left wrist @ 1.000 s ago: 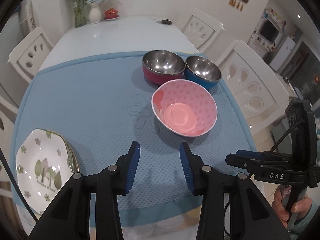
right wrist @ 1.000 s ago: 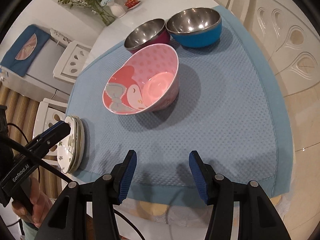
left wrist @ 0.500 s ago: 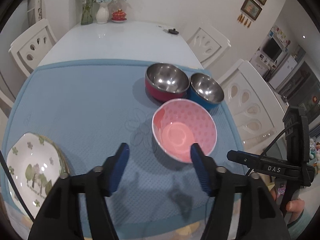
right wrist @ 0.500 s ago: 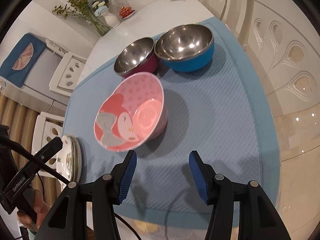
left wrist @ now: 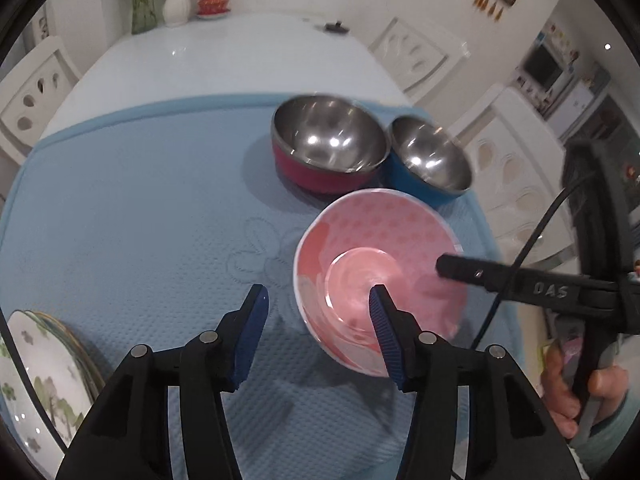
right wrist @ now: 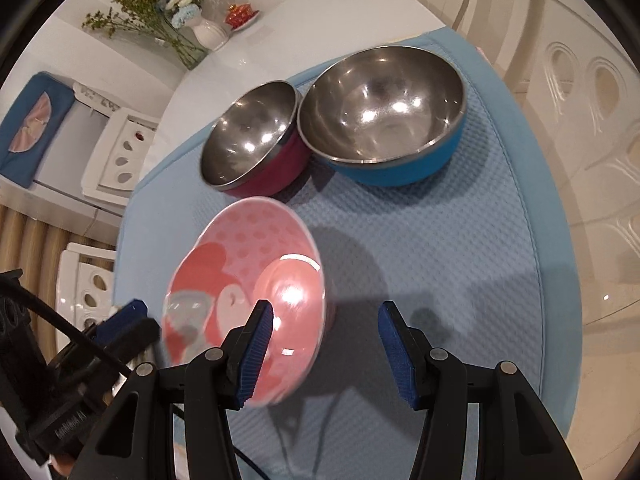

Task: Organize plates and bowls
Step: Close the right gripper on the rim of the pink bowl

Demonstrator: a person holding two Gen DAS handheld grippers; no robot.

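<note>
Pink melamine made up the nearest bowl, the pink bowl [left wrist: 380, 276], which stood on the blue quilted mat [left wrist: 132, 216]; its inside was dotted with darker pink spots and carried a cartoon figure in red and grey on one wall, with a glossy paler disc at the bottom and a thin white rim. Relative to this bowl, the red steel bowl [left wrist: 328, 148] sat just beyond it, nearly touching its far rim, with a polished steel interior and a magenta outer shell. The blue steel bowl [left wrist: 430, 160] stood beside the red one, rims touching, with the same bright steel lining. Well apart from the pink bowl, at the mat's near corner, lay a stack of white plates [left wrist: 36, 376] printed with green trees and flowers.

The left gripper [left wrist: 316, 324] hung over the pink bowl's near side, its jaws closing, with the bowl's wall below the gap but no pad pressing on it. The right gripper [right wrist: 326, 344] had its jaws apart, the left pad over the bowl's inside and the right pad over bare mat; whether the rim was touched could not be told. A hand [left wrist: 568, 396] gripped the right tool's handle.
</note>
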